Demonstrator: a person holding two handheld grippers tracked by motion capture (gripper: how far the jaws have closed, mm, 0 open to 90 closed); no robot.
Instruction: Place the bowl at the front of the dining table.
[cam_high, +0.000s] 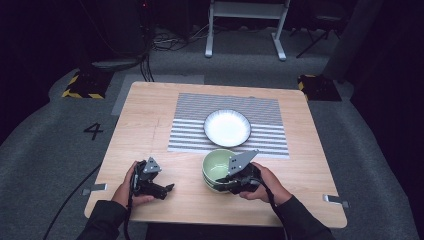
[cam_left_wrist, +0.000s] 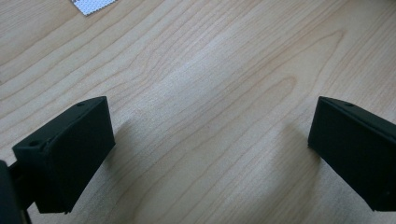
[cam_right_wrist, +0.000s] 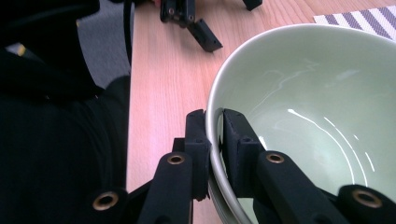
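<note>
High view first: the big wooden table (cam_high: 150, 120) lies under both tongs. Past the tongs, farther from the person, is the striped mat (cam_high: 265, 107), and the white plate (cam_high: 227, 128) sits on it.

Next comes the green bowl (cam_high: 216, 167). It sits on the bare wood just this side of the mat, right at the tip of the right tongs (cam_high: 226, 181). It seems to rest on another bowl (I can't tell for sure).

Right gripper view shows the grab up close. The right tongs (cam_right_wrist: 215, 122) are pinching the rim of the green bowl (cam_right_wrist: 317, 93), one black jaw outside the wall and one jaw inside, both pressed on it.

Off to the side of the bowl, well apart from it, the left tongs (cam_high: 170, 188) rest low over the wood. In the left gripper view the left tongs (cam_left_wrist: 210, 135) are spread wide, with just bare table (cam_left_wrist: 210, 70) between the jaws.
</note>
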